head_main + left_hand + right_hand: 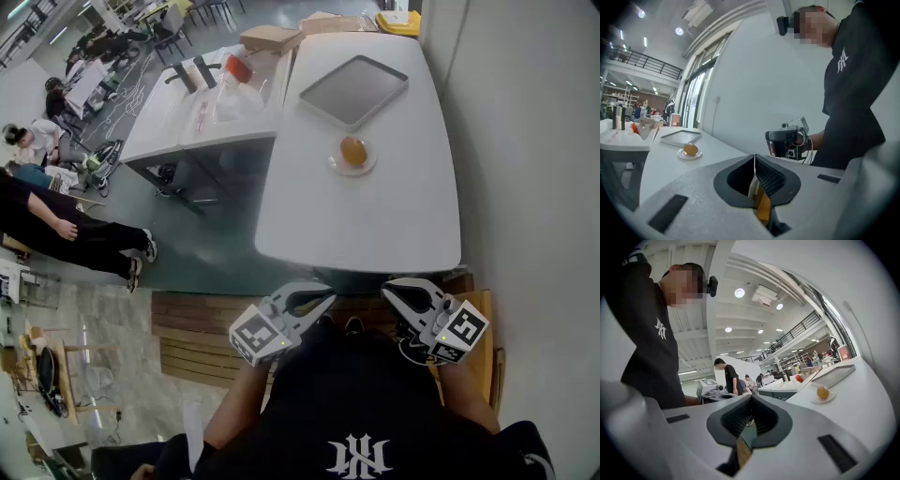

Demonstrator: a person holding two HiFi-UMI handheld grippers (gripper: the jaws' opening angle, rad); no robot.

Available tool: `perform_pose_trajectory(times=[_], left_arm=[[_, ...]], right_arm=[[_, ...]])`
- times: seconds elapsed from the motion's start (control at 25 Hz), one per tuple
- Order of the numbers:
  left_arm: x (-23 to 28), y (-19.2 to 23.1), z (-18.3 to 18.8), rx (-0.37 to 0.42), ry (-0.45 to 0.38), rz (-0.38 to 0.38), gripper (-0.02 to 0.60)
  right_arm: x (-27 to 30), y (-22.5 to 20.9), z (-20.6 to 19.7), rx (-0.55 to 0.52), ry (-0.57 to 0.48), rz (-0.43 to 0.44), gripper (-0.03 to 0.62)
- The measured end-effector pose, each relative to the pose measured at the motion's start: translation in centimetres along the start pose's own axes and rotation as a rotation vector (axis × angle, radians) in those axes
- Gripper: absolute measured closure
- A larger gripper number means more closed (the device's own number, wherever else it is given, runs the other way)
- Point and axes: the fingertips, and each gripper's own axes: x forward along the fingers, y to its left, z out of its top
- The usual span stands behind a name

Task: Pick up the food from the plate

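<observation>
A round orange-brown piece of food (353, 149) lies on a small white plate (334, 165) in the middle of the white table (375, 220). Both grippers hang close to my body, short of the table's near edge. My left gripper (327, 293) is shut with nothing in it, and so is my right gripper (387, 285). In the left gripper view the food (690, 149) and plate (680, 155) sit far off beyond the shut left gripper (754, 158). The right gripper view has the food (823, 392) far ahead at the right, past the shut right gripper (750, 398).
A grey tray (353, 89) lies on the table beyond the plate. A wall runs along the table's right side. A second table (202, 108) at the left holds a plastic bag, a box and bottles. People sit and stand at the far left. Wooden slats (192, 337) lie below me.
</observation>
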Motion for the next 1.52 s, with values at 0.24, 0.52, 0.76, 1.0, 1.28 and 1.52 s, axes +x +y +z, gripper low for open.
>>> perform_pose_trajectory(times=[0.24, 0.52, 0.76, 1.0, 1.28, 1.52], left_arm=[[0.8, -1.1, -0.4, -0.011, 0.012, -0.006, 0.574], [0.4, -0.7, -0.8, -0.031, 0.034, 0.006, 0.574], [0.4, -0.1, -0.3, -0.015, 0.052, 0.005, 0.574], [-0.3, 0.6, 0.7, -0.015, 0.067, 0.028, 0.574], [-1.4, 0.9, 0.2, -0.003, 0.093, 0.038, 0.574], [-1.5, 2.6, -0.6, -0.07, 0.096, 0.026, 0.574]], right_arm=[[-1.4, -1.1, -0.5, -0.027, 0.02, -0.023, 0.591], [-1.8, -1.0, 0.8, 0.004, -0.076, 0.03, 0.591], [-2.8, -1.2, 2.1, -0.049, -0.132, 0.016, 0.591], [-3.4, -2.1, 2.1, -0.079, -0.109, -0.034, 0.591], [-3.1, -2.2, 0.9, -0.051, -0.09, -0.062, 0.591], [-0.8, -3.8, 0.4, -0.025, -0.069, -0.087, 0.591]])
